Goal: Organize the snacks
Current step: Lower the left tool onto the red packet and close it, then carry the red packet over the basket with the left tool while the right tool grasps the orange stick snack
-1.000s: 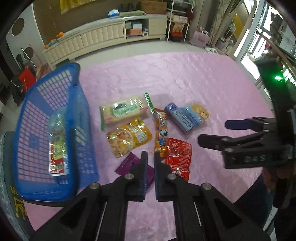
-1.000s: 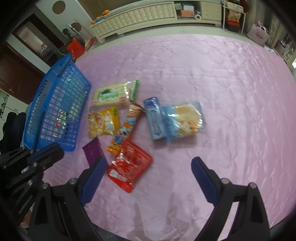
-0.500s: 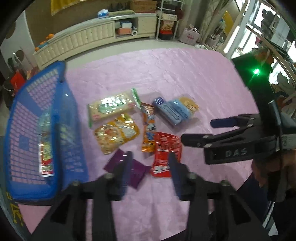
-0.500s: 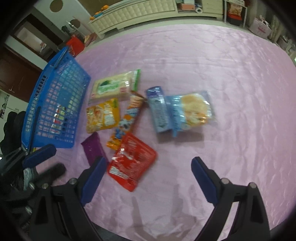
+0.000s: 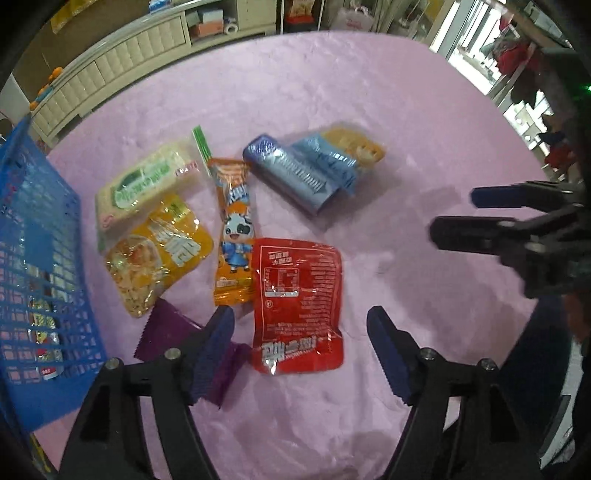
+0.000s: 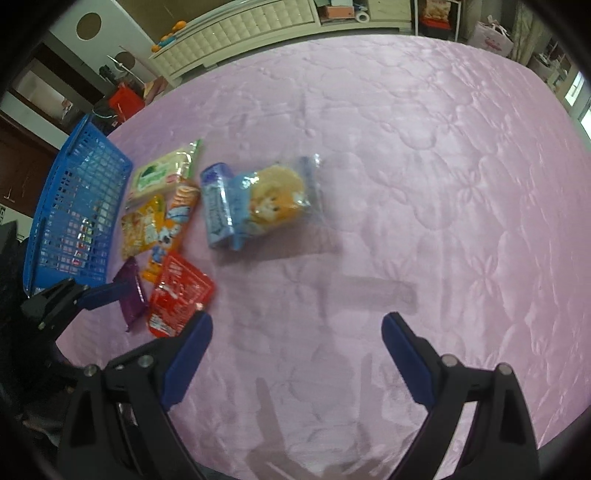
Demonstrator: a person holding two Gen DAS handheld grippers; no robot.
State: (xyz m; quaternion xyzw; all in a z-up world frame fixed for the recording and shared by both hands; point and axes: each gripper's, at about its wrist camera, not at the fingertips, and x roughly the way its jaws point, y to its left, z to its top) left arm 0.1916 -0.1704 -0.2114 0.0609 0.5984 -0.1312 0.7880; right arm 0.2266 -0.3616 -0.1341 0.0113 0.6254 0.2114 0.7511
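Observation:
Several snack packets lie on a pink quilted table. A red pouch [image 5: 297, 306] lies between the open jaws of my left gripper [image 5: 301, 339], which is empty. A purple packet [image 5: 173, 332] sits by its left finger. An orange cartoon stick pack [image 5: 234, 236], a yellow pouch [image 5: 159, 254], a pale green-labelled pack [image 5: 147, 184] and a blue pack with a biscuit bag [image 5: 314, 170] lie beyond. A blue basket [image 5: 40, 266] at the left holds one packet. My right gripper [image 6: 295, 347] is open and empty, above bare cloth near the red pouch [image 6: 177, 295].
The table's near edge runs just below both grippers [image 6: 332, 465]. The blue basket [image 6: 74, 214] stands at the table's left edge. A white cabinet [image 6: 240, 26] and room clutter lie beyond the far edge.
My left gripper has opened from shut and moved right and closer, from over the purple packet to around the red pouch. The right gripper stayed open and shifted slightly.

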